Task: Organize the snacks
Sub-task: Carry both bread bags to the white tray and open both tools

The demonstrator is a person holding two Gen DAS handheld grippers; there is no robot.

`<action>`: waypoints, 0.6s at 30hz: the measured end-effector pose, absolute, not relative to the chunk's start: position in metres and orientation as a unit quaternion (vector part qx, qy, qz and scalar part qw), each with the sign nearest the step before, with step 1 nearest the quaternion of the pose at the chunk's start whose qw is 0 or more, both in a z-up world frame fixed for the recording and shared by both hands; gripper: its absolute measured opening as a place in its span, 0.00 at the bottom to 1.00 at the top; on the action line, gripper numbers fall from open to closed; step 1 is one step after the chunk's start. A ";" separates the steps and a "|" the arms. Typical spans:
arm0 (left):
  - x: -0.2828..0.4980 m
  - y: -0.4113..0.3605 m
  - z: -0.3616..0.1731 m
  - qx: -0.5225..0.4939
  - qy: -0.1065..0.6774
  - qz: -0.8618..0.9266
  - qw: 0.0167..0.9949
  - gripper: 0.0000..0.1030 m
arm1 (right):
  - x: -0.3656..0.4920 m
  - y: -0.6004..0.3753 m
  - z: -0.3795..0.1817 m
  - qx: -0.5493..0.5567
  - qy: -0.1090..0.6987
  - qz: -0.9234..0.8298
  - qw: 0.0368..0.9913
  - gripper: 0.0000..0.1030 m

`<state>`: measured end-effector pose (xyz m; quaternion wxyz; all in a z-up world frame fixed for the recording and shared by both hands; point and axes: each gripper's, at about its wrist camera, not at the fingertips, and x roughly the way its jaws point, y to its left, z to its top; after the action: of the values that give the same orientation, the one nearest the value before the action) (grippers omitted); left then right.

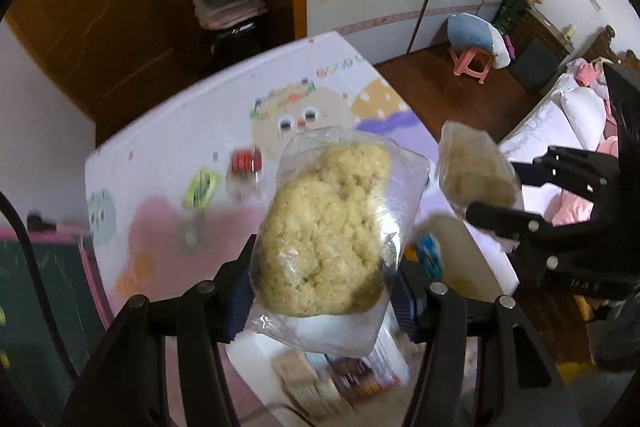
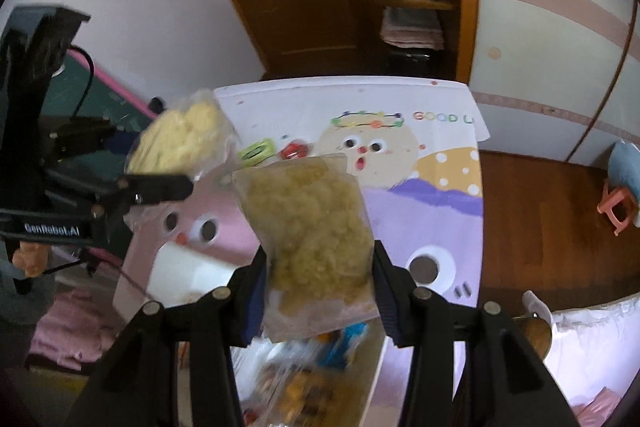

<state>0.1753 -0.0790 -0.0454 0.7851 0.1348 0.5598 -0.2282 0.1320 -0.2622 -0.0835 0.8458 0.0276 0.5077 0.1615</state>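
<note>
Two clear plastic bags of pale yellow puffed-rice cake are held aloft above the cartoon-printed table cover (image 1: 192,131), one per gripper.

Left gripper (image 1: 324,279): jaws closed narrowly on the lower part of the left bag (image 1: 328,223), blue pads pressed on both flanks. Bag upright, slightly tilted, its empty film corner hanging below the jaws.

Right gripper (image 2: 320,275): jaws pinched on the lower part of the right bag (image 2: 312,223). In the left wrist view the same bag is seen held up to the right of the left bag, apart from it.

Handling, as judged: the bags are taken to be light. The film looks thin, glossy and probably slippery; the cake inside looks brittle and crumbly. A grip across the solid cake, as now, is judged firmer than a grip on loose film, but hard squeezing would likely crush it. A bag could rotate or slide in the pads if swung.

Count:
- puffed-rice bags: two, both in the air.
- small wrapped snacks on the table cover beyond the held bags: two, one yellow-green packet (image 2: 256,151) and one red packet (image 2: 294,150), lying just beside each other.
- a white container (image 2: 188,275) with mixed packets, below the grippers at the near end of the table cover; contents blurred, number cannot be told.
</note>
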 end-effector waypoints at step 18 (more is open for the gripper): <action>0.054 -0.015 -0.090 0.031 0.608 -0.124 0.784 0.55 | 0.039 -0.216 -0.085 0.021 0.524 0.222 0.822 0.46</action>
<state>0.0542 -0.0150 -0.0905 0.7838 0.0313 0.6078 -0.1237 0.0391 -0.2163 -0.0851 0.8221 0.0207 0.5237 0.2223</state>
